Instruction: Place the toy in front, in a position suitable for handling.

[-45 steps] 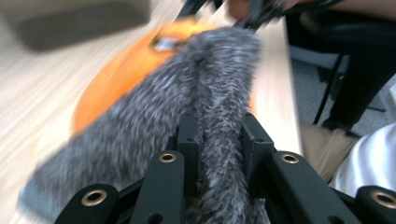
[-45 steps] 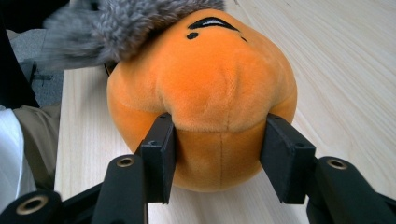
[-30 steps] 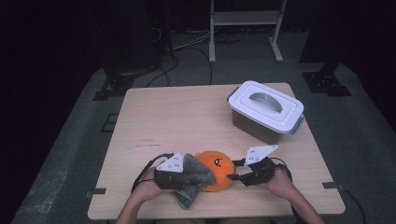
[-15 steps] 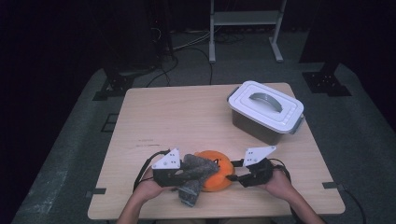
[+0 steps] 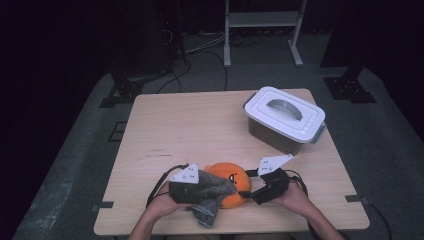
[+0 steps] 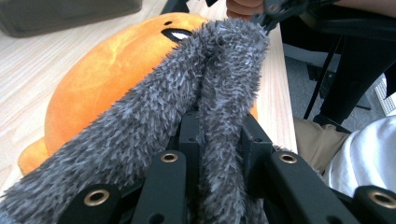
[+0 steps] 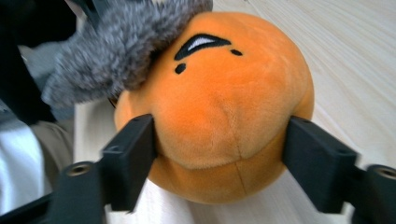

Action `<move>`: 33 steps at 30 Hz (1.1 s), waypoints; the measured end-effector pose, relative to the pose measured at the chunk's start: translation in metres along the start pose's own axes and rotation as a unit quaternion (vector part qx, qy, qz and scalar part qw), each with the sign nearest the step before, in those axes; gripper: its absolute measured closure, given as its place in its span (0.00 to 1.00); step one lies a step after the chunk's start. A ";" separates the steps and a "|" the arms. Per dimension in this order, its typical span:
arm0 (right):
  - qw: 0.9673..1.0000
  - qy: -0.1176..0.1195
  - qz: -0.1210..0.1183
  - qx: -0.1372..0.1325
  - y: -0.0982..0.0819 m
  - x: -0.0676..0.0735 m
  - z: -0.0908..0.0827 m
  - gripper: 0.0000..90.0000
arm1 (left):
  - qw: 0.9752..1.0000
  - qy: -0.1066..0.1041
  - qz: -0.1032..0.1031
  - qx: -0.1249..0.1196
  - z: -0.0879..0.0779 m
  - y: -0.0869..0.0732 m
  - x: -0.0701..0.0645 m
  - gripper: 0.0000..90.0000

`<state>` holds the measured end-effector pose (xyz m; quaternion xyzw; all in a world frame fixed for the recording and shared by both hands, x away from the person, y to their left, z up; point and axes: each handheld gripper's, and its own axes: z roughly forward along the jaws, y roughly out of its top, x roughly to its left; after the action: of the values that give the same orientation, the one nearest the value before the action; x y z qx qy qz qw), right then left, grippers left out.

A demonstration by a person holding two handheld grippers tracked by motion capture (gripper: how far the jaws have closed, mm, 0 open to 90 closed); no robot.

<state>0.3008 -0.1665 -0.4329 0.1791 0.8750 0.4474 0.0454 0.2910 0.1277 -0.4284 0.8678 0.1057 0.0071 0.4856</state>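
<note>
Both grippers work at the table's (image 5: 150, 130) near edge: left gripper (image 6: 219, 140) clamps the grey fuzzy cloth (image 6: 154, 121) draped over the orange plush toy (image 7: 219, 107), while right gripper's (image 7: 219, 158) jaws, just opening, flank it, a grip hidden from above.

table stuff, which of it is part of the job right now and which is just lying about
In the job:
- orange plush toy, between the right gripper jaws, which have just been opening
- grey fuzzy cloth, pinched by the left gripper, draped on the toy

Lying about:
- lidded grey box, far right of the table
</note>
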 end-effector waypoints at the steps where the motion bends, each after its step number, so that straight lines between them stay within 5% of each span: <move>1: 1.000 -0.004 -0.007 -0.001 0.000 0.000 0.000 0.37 | 1.000 0.003 0.002 -0.002 -0.002 0.000 0.001 0.83; 6: 0.999 -0.002 -0.033 0.007 -0.002 0.000 -0.005 0.51 | 1.000 0.020 -0.003 -0.008 -0.009 0.001 0.005 0.84; 20: 0.997 0.000 -0.069 0.018 -0.006 -0.001 -0.010 0.54 | 0.998 0.058 -0.033 -0.010 -0.026 -0.011 0.019 0.84; 23: 0.997 0.000 -0.077 0.018 -0.006 0.000 -0.010 0.54 | 0.998 0.052 -0.027 -0.024 -0.023 -0.005 0.015 0.84; 25: 0.997 0.002 -0.074 0.016 -0.006 -0.001 -0.009 0.49 | 0.999 0.042 -0.021 -0.012 -0.018 -0.002 0.013 0.84; 28: 0.999 0.016 -0.038 0.014 -0.007 -0.005 -0.008 0.35 | 0.999 0.028 -0.014 0.013 -0.009 -0.004 0.010 0.84; 33: 1.000 0.016 -0.025 0.004 -0.004 -0.004 -0.005 0.28 | 1.000 -0.015 -0.007 0.019 -0.005 -0.004 0.004 0.84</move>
<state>0.3022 -0.1739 -0.4334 0.1500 0.8817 0.4454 0.0422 0.2940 0.1347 -0.4290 0.8762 0.1047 -0.0119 0.4703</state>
